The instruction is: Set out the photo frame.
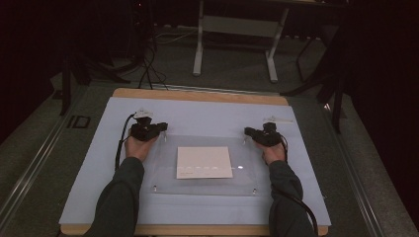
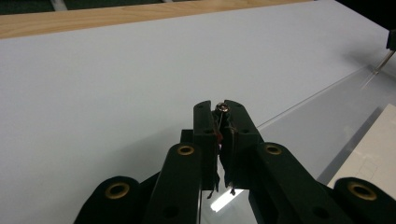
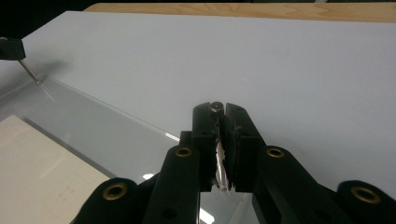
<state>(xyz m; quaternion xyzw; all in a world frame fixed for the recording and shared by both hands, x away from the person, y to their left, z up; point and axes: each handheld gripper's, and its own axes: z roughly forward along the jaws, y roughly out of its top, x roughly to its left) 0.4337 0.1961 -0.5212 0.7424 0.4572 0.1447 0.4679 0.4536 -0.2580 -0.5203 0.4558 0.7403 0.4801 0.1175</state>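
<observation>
1. High view: your two grippers sit at the far corners of a clear plate (image 1: 205,168) lying on the blue mat (image 1: 89,177), with a white sheet (image 1: 204,162) under its middle.
2. Your left gripper (image 1: 160,127) is at the plate's far-left corner. In the left gripper view its jaws are clamped on a small screw (image 2: 222,108), head up between the tips.
3. Your right gripper (image 1: 248,132) is at the far-right corner. In the right gripper view its jaws are pressed together on another screw (image 3: 216,107), whose threaded shank runs down between the pads.
4. Each gripper view also shows the other gripper farther off, with a thin pin reaching down to its own corner of the plate.
5. Progress, as I judge it: you have both far-corner screws in grip, but I cannot tell whether they are seated in the plate or lifted out.
6. The two near corners each have a fastener (image 1: 154,188) in place and untouched, so that half is left.
7. The plate lies flat and square over the sheet, and the sheet has not been touched.
</observation>
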